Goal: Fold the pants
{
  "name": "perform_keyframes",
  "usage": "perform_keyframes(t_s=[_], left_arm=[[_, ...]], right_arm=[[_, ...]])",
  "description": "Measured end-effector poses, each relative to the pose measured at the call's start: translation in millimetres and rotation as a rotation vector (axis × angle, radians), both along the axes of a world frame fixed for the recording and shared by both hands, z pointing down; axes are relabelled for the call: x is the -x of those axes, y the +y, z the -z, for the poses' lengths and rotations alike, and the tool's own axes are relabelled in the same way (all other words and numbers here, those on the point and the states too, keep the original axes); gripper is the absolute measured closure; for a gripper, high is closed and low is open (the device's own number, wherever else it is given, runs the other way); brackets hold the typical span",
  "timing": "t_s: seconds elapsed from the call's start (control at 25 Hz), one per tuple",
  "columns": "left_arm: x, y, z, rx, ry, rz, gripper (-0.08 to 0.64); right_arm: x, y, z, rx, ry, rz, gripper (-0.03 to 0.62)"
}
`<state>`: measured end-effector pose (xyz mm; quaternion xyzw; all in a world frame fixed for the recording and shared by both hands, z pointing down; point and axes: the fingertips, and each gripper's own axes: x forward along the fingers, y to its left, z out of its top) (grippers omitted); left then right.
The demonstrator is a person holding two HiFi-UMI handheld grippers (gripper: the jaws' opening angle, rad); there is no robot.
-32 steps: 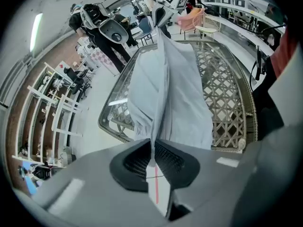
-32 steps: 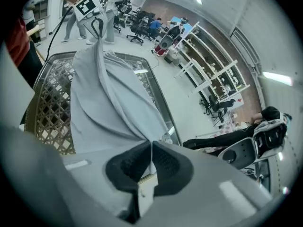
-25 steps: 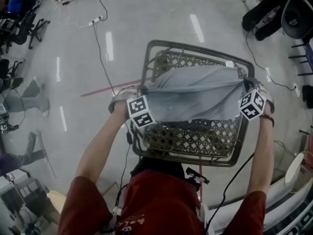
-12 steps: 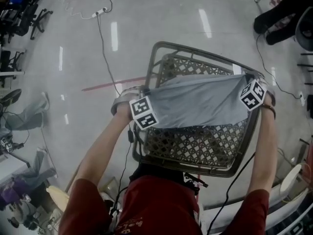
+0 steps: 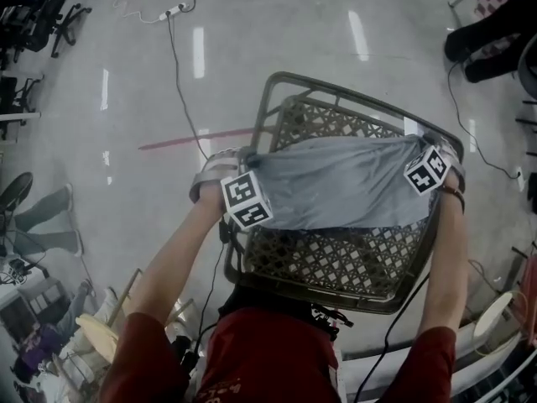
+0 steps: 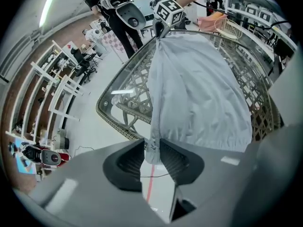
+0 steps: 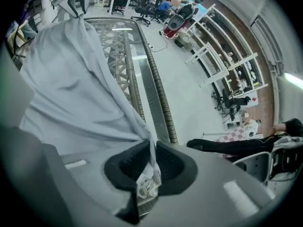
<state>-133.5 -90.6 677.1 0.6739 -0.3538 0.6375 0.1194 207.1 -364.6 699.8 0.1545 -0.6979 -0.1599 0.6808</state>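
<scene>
1. Left gripper [image 6: 152,146]: jaws have just been opening and now stand a little apart. A corner of the pants sits between the tips, but the pads look eased off it, not squeezing.
2. Pants [image 5: 336,193]: grey, thin, spread across the middle of the wicker table [image 5: 336,254]. They run side to side from one gripper to the other, with the near edge lying loose on the top.
3. Right gripper [image 7: 152,162]: jaws have also just been opening, but only a crack. The other corner, with a white label, is pinched between the pads.
4. Handling, my guess: light, soft and floppy, with no stiffness at all. They should slide easily on the smooth top, and they'll sag and bunch if lifted from one point.
5. Where to grab: the thicker seam or hem corners at both ends at once. That keeps the edge straight for a fold.
6. In the way: the table looks glass-topped with a raised woven rim. Both grippers work right at that rim, so jaws or cloth could catch on it.
7. Floor at left: office chairs [image 5: 42,15], a power strip [image 5: 172,11] with its cable, and a red line [image 5: 193,139] running up to the table's left side. The chairs and power strip are well apart from the table.
8. Floor at right: someone's dark legs [image 5: 495,36], also well apart.
9. Gripper cable [image 5: 403,309]: hangs by the table's near right corner and could drag.
</scene>
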Motion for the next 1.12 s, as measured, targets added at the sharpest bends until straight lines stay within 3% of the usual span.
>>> perform_keyframes(t_s=[0.24,0.44,0.8,1.12], left_arm=[[5.8,-6.4,-0.3,-0.031,-0.011,0.005,0.393],[5.4,-8.3,0.4,-0.038,-0.017,0.004,0.379],[1.2,-0.2,27.7,-0.093,0.002,0.014,0.374],[-26.0,10.6,76.7,-0.222,0.050,0.039,0.374]], right_arm=[[3.9,-9.2,3.4,-0.070,-0.016,-0.034,0.534],[4.0,-13.0,11.5,-0.091,-0.028,-0.051,0.467],[2.0,9.6,48.6,-0.127,-0.083,-0.072,0.465],[7.9,70.5,108.3,-0.173,-0.285,-0.162,0.465]])
